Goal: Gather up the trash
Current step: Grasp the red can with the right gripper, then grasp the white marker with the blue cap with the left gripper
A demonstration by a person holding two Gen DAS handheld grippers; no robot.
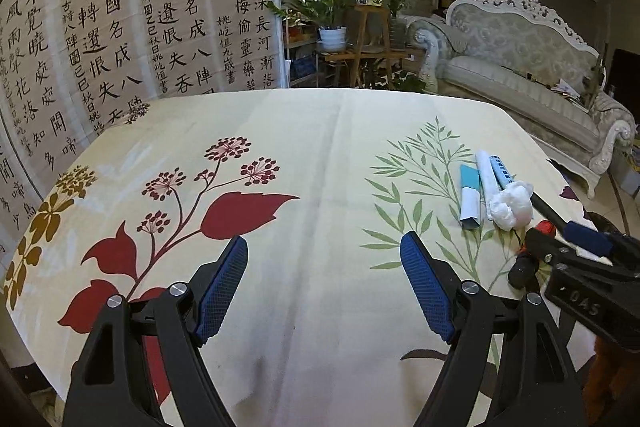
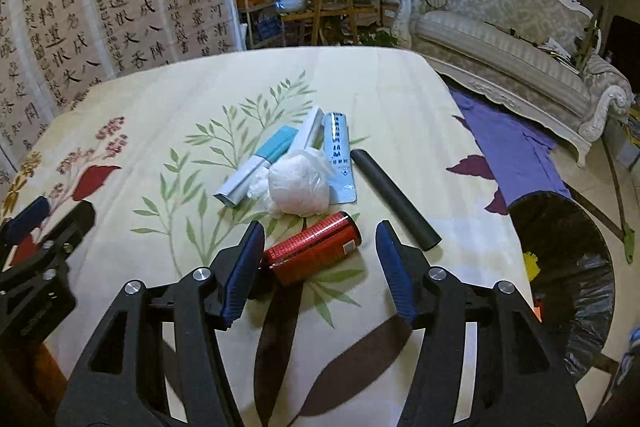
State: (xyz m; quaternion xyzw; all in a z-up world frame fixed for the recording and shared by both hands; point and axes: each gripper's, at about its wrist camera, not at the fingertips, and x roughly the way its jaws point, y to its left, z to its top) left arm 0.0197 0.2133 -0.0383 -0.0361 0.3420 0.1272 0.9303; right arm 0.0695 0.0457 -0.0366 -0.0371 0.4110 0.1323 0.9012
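**Closing in on the red can**

Hovering over the flowered cloth of the bench (image 2: 384, 91), the right tool (image 2: 320, 247) is standing with its jaws parted and nothing pressed between them. The red can (image 2: 314, 247) is lying on its side just ahead, its near end beside the left pad and its long axis running diagonally across the gap, away and to the right. The right pad is standing clear of it. The right hand is plainly the nearer one; a slight roll to square the pads across the can's width looks called for.

The left tool (image 1: 324, 283) is hanging wide and empty over bare cloth, well to the left of the pile.

Just beyond the can a white crumpled bag (image 2: 298, 189) is resting, nearly touching it, with a teal and white packet (image 2: 260, 163), a white strip (image 2: 312, 127) and a pale blue blister pack (image 2: 340, 159) fanned out behind. A black tube (image 2: 394, 199) is lying to the right, close to the right pad's path. The black-lined bin (image 2: 568, 267) is waiting off the bench's right edge.
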